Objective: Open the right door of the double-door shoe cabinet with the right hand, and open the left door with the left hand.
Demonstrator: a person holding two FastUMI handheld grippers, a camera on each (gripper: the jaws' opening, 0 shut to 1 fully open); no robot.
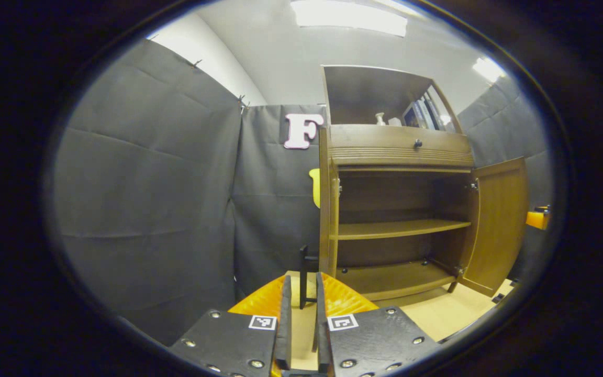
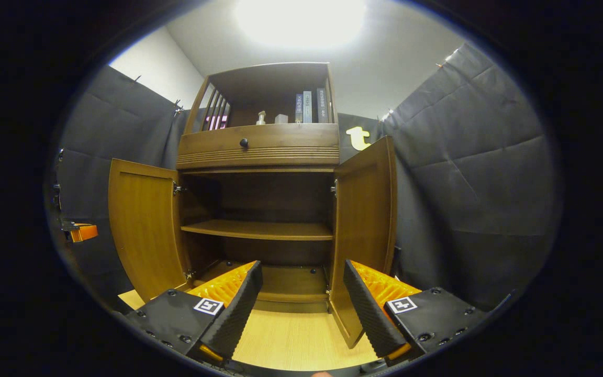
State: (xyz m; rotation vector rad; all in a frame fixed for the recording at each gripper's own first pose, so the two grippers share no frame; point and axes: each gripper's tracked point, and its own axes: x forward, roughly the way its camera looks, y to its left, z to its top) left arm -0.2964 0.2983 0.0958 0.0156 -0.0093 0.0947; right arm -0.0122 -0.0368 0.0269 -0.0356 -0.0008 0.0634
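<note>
Right gripper view shows the cabinet (image 2: 259, 152) with both doors swung out, left door (image 2: 144, 225) and right door (image 2: 364, 230), right gripper (image 2: 301, 303) spread wide and empty before it, while the left gripper (image 1: 301, 324) pinches the left door's edge, best released cleanly

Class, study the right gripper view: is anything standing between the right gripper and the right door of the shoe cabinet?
Nothing visible does. The right gripper is open, and the right door, already swung open, stands just ahead beside one finger. Below the gripper there is only bare wooden floor.
</note>
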